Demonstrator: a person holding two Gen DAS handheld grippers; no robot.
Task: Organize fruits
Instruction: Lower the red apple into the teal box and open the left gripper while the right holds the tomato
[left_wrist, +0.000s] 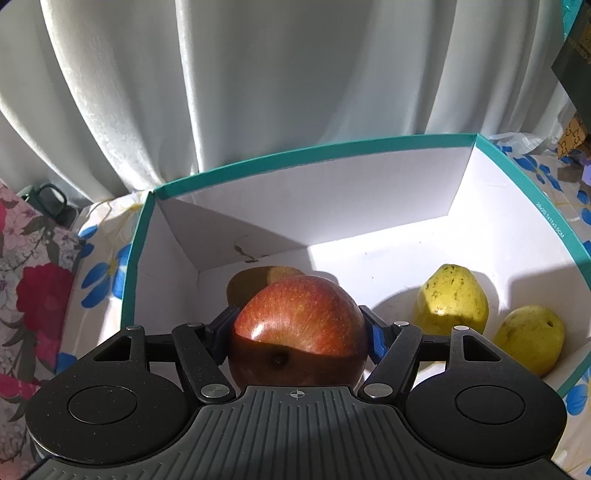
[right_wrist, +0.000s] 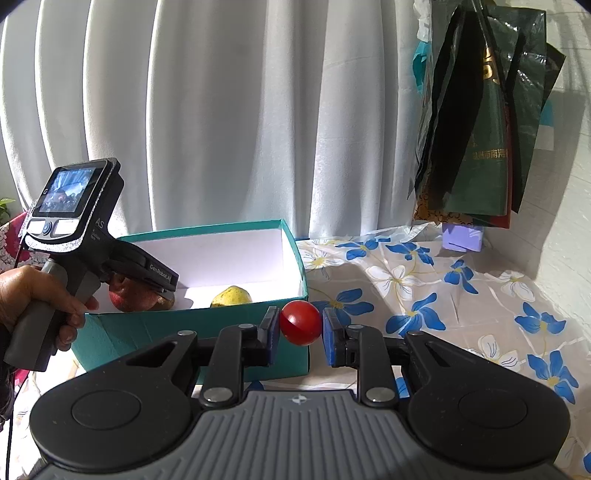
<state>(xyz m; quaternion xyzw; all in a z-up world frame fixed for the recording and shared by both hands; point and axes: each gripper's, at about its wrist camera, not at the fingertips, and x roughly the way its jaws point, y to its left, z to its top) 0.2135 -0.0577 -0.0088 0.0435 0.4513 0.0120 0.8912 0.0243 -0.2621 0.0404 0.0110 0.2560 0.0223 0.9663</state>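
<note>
My left gripper (left_wrist: 297, 328) clamped the apple (left_wrist: 295, 317) inside the box (left_wrist: 332, 147), beside a kiwi (left_wrist: 251, 282); my right gripper (right_wrist: 300, 328) pinched a tomato (right_wrist: 300, 322) just outside it.

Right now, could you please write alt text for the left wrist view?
The left gripper grips a red apple inside a teal-rimmed white box. A kiwi sits behind the apple; two yellow pears lie at the right.
</note>
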